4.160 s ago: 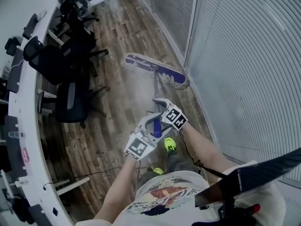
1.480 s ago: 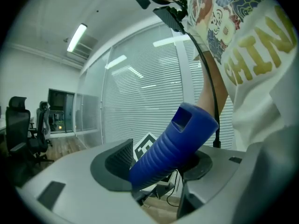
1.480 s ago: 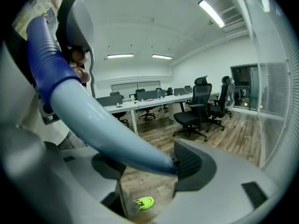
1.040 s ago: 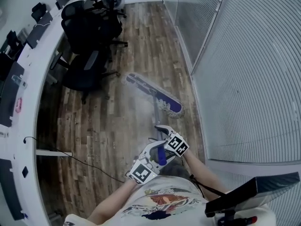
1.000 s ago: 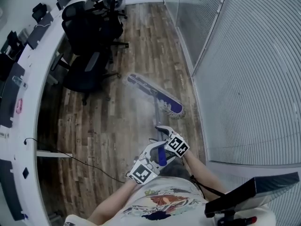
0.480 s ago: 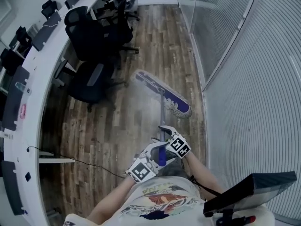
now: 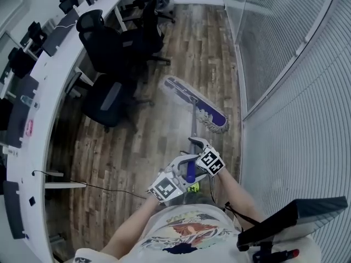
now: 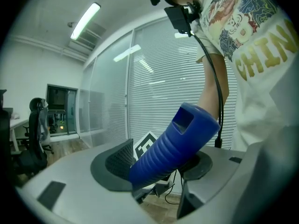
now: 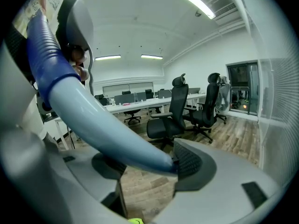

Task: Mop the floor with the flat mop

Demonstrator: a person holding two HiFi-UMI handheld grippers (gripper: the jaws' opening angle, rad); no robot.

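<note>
While the flat mop's head [image 7: 194,103] lies flat on the wooden floor [image 7: 137,147], set at a slant a little way ahead of the person and close to the glass wall [image 7: 285,92], both grippers have the mop in a firm hold. The left gripper [image 7: 174,175] is closed round the ribbed blue grip [image 8: 173,146] at the top end, its two jaws pressing the grip from either side. The right gripper [image 7: 200,149] sits just below it, with its jaws clamped on the pale pole [image 9: 107,129], which runs down from there to the middle of the head.

Judging by this, the mopping is under way and not near its end. The head is down and working in the aisle between the wall and the row of office chairs [image 7: 107,100] at the long white desk [image 7: 49,64]. The boards between the head and the person look paler and hazier than those further off, which may be a damp trace, though the pictures do not settle that. Whatever has been covered, plenty seems left: the stretch of aisle beyond the head toward the far end of the room, the floor around and under the chairs, and the darker strip beside the desk where a thin cable [image 7: 82,186] trails across the boards.
</note>
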